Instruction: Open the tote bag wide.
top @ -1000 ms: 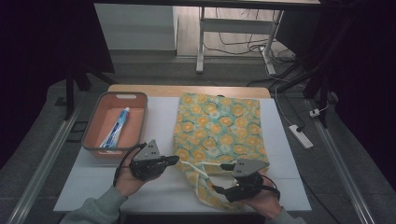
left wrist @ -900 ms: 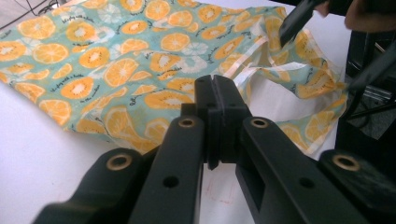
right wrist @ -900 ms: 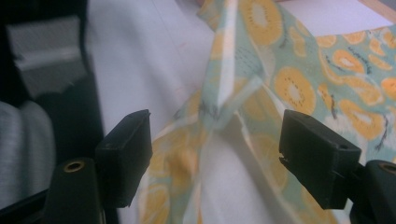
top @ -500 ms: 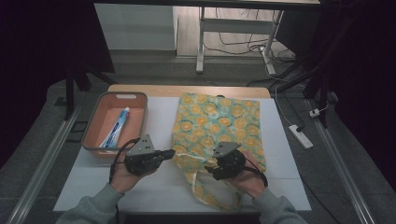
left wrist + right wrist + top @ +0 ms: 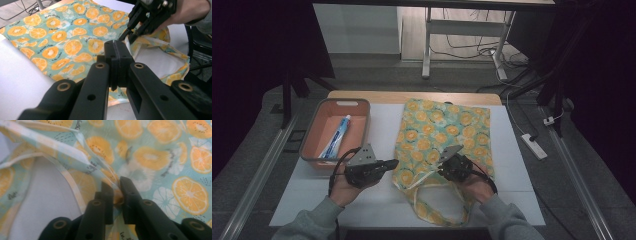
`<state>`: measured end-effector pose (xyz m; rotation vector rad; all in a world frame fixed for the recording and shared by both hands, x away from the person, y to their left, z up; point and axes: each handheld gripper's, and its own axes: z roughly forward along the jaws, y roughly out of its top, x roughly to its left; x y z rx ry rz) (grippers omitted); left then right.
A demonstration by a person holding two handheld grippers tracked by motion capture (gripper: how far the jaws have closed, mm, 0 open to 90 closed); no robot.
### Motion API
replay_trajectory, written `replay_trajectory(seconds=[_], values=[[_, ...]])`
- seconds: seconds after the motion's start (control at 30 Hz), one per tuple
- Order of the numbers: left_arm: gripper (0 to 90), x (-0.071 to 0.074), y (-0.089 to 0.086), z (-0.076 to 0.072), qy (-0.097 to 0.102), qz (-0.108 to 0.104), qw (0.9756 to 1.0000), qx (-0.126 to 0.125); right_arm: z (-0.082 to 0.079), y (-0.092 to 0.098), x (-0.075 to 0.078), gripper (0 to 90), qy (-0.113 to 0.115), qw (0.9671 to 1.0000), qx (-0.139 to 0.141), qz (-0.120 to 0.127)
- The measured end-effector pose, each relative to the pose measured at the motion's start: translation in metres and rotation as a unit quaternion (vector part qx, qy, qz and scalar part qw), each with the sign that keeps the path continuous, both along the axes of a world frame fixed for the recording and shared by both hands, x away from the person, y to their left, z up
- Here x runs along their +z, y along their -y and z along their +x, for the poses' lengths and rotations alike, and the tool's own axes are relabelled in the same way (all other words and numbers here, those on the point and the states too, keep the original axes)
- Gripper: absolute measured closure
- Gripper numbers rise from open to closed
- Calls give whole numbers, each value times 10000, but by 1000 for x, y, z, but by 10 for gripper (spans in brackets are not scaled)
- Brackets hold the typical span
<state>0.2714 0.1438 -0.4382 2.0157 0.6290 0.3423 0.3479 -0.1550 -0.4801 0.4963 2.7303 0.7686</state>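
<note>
Jaws of the right gripper [image 5: 116, 192] have just been closing, and they now pinch a fold of cloth at the rim of the tote bag [image 5: 444, 135], near its open mouth. From the high view this gripper [image 5: 447, 167] sits over the bag's near edge, with the handle loops trailing toward the person. The left gripper [image 5: 115, 53] has its jaws pressed flat together with nothing between them; it hovers just beside the bag's left edge, pointing toward the opening. The bag, printed with orange slices on pale green, lies flat on the white table [image 5: 377, 205]. Farther left stands an orange tray [image 5: 314, 132] holding a tube of toothpaste [image 5: 336, 139].
</note>
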Motion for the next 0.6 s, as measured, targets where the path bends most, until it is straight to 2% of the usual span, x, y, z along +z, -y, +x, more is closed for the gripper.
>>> replay_trajectory(seconds=[0.1,0.23,0.27,0.3,0.37,0.43,0.47,0.5,0.6], values=[[883,-1,4,-3,21,20,9999,-114,-1,2,8,857,-54,9995,-38,312],[750,-1,14,-11,163,169,9993,-284,-3,2,23,867,-105,9979,10,636],[750,-1,16,-14,189,211,9991,-308,-3,2,23,867,-105,9979,10,636],[680,-1,18,-16,218,241,9990,-317,-4,1,33,869,-99,9967,62,806],[623,-1,19,-24,302,264,9987,-323,-6,1,43,870,-86,9950,71,992],[612,-1,20,-32,376,272,9981,-405,-6,1,49,870,-68,9940,79,1087],[588,0,20,-37,432,268,9977,-456,-5,1,58,870,-34,9916,91,1293],[588,1,22,-42,470,266,9972,-519,-5,1,58,870,-34,9916,91,1293],[555,4,31,-55,626,377,9944,-761,5,0,68,870,-33,9873,1,1588]])
